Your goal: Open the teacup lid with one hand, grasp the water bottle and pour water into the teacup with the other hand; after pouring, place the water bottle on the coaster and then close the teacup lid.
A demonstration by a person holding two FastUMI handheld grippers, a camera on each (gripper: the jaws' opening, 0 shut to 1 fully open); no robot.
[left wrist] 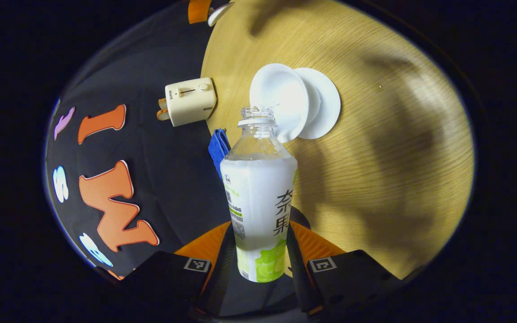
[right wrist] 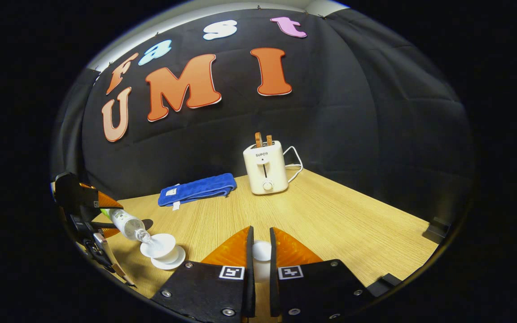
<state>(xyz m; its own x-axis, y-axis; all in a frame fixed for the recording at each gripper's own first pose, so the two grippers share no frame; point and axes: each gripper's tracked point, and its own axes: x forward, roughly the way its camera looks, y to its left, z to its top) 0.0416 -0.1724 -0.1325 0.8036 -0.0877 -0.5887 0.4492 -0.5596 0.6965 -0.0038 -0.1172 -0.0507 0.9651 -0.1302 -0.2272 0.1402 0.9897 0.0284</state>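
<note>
Bottle: clear plastic water bottle [left wrist: 259, 197] with a white and green wrap label, uncapped, liquid inside; tipped so its mouth lies over the teacup rim.
Teacup: smooth white teacup [left wrist: 280, 101], round and lidless, on a flat white saucer [left wrist: 323, 103]; in the right gripper view it sits low at the near left [right wrist: 159, 245], with water showing at the bottle mouth.
Left gripper [left wrist: 260, 251]: fingers pinching the bottle's lower body from both sides.
Right gripper [right wrist: 261, 251]: fingers close on either side of a small rounded white lid [right wrist: 261, 250], apparently pinching it; held right of the teacup.
Surface: pale wood-grain surface [right wrist: 330, 215], matte, crossed by soft shadows.
Far side: cream boxy toaster [right wrist: 266, 167] with two slices standing in its slots; left of it a folded blue ribbed cloth [right wrist: 198, 188].
Room: black cloth wall behind.
</note>
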